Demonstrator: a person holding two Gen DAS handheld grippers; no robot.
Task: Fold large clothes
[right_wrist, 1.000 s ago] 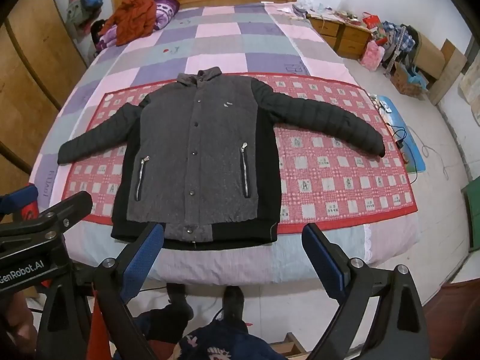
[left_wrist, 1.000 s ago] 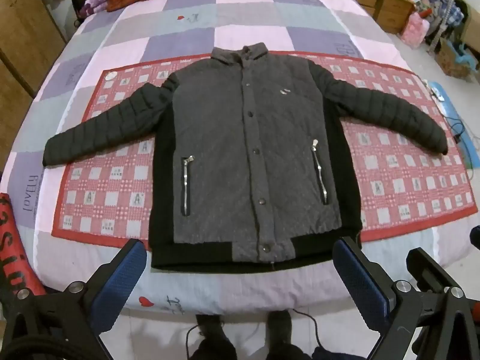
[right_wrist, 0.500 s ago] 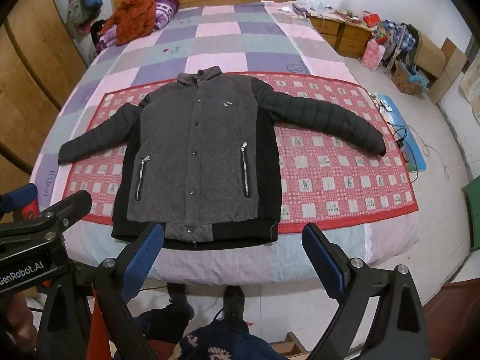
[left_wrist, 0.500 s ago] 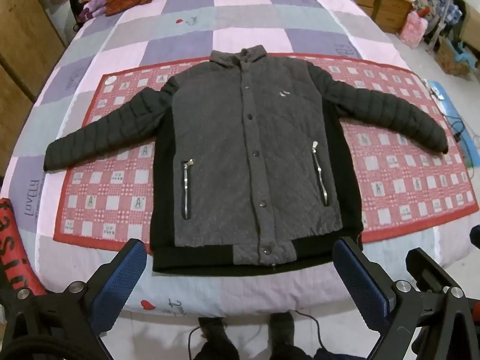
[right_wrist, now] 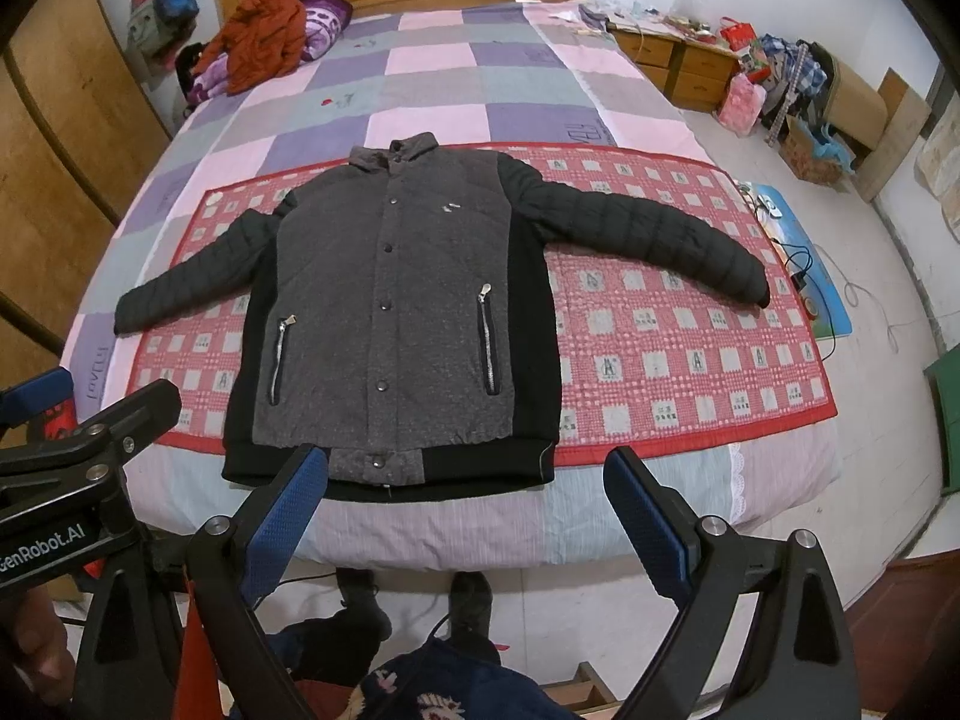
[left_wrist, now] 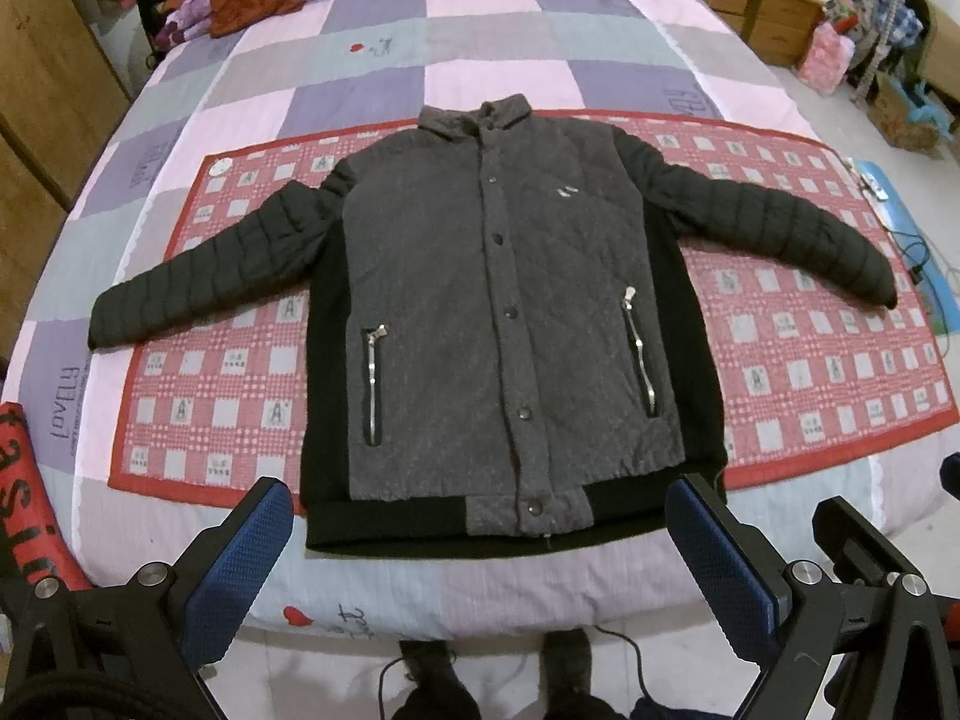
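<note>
- Left wrist view shows the jacket lying flat, front up and snapped shut, on the red checked mat across the foot of the bed, both sleeves spread wide.
- My left tool hangs in front of the hem with its blue pads far apart and nothing between them; my right tool is likewise spread wide and empty, short of the bed edge.
- I judge the jacket bulky and fairly heavy for cloth: quilted grey front, puffy ribbed sleeves, thick knit hem band. It is soft, so it will sag and spring back rather than crease sharply.
- The padded sleeve fabric looks smooth and may slip, so I would pinch deep near the cuffs.
- Good holds, as I see it: left cuff for my left tool, right cuff for my right, then the hem corners.
- The metal pocket zips are best avoided.
</note>
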